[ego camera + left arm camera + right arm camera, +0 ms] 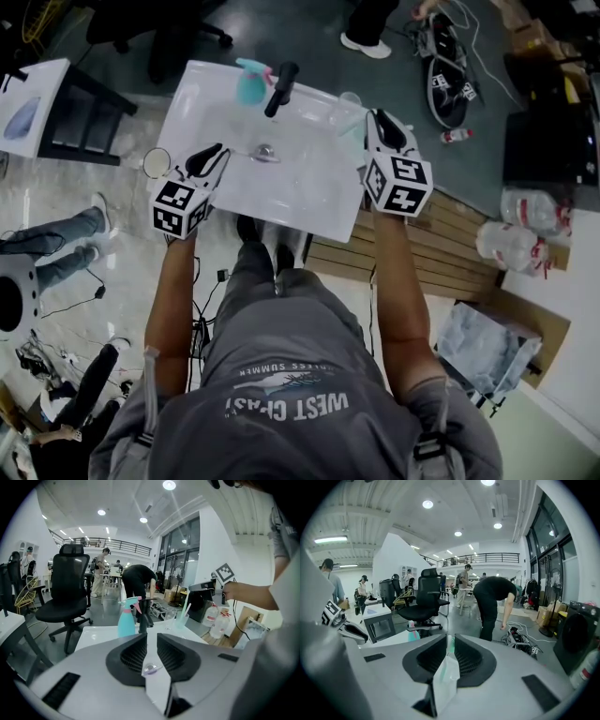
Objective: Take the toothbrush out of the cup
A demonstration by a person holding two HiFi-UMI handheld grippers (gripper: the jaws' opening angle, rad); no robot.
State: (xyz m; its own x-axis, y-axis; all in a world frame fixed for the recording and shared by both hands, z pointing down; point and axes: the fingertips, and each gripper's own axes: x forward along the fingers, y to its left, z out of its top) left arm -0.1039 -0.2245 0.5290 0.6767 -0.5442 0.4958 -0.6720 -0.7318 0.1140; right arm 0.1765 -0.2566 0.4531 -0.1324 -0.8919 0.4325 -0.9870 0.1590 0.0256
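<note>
A pale teal cup (182, 619) stands on the far right of the white sink top (309, 197), with a light green toothbrush (187, 606) upright in it. My right gripper (375, 117) hangs right over that cup. In the right gripper view the toothbrush handle (449, 644) stands in the narrow gap between the jaws of my right gripper (450, 639), with the translucent cup (444, 679) just below. The pads do not visibly press on it. My left gripper (217, 150) rests at the sink's left edge, its jaws slightly apart and empty.
A black faucet (281, 87) and a teal spray bottle (249, 82) stand at the back of the sink, and a clear glass (169, 619) stands beside the cup. A black office chair (68, 592), water jugs (511, 244) and several people surround the sink.
</note>
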